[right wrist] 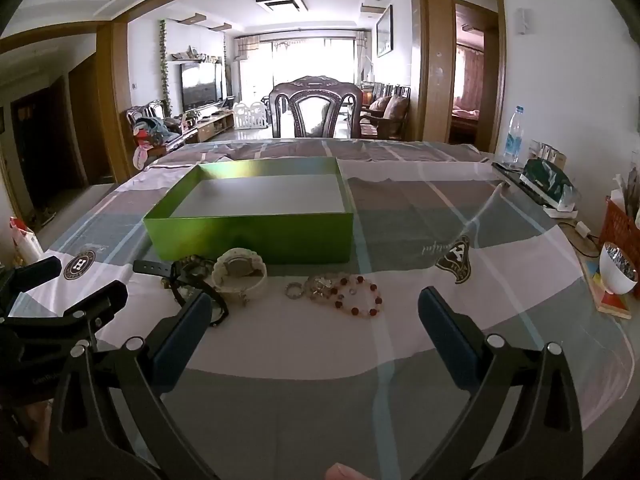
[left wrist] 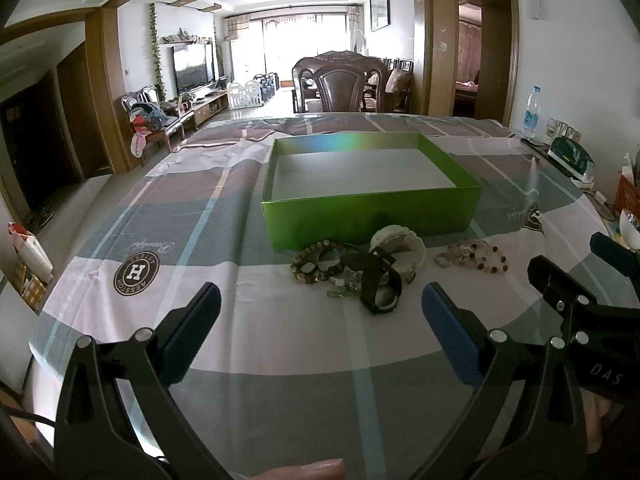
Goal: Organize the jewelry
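Note:
An open green box (left wrist: pixel 372 216) (right wrist: pixel 248 236) stands empty on the checked tablecloth. Along its near wall lies the jewelry: a brown beaded bracelet (left wrist: pixel 316 260), a white watch (left wrist: pixel 398 246) (right wrist: pixel 240 274), a black watch (left wrist: pixel 378 280) (right wrist: pixel 192 284), a small ring (left wrist: pixel 442 260) (right wrist: pixel 294 290) and a red-and-pink bead bracelet (left wrist: pixel 476 256) (right wrist: pixel 356 294). My left gripper (left wrist: pixel 320 320) (right wrist: pixel 72 284) is open just short of the black watch, holding nothing. My right gripper (right wrist: pixel 314 312) (left wrist: pixel 580 264) is open too, a little short of the bead bracelet and empty.
Along the table's right edge stand a water bottle (right wrist: pixel 514 136), a green packet (right wrist: pixel 550 184), an orange basket (right wrist: pixel 620 228) and a white bowl (right wrist: pixel 618 276) on a coaster. A carved chair (right wrist: pixel 316 108) stands behind the far edge. A fingertip (left wrist: pixel 304 470) shows at the bottom.

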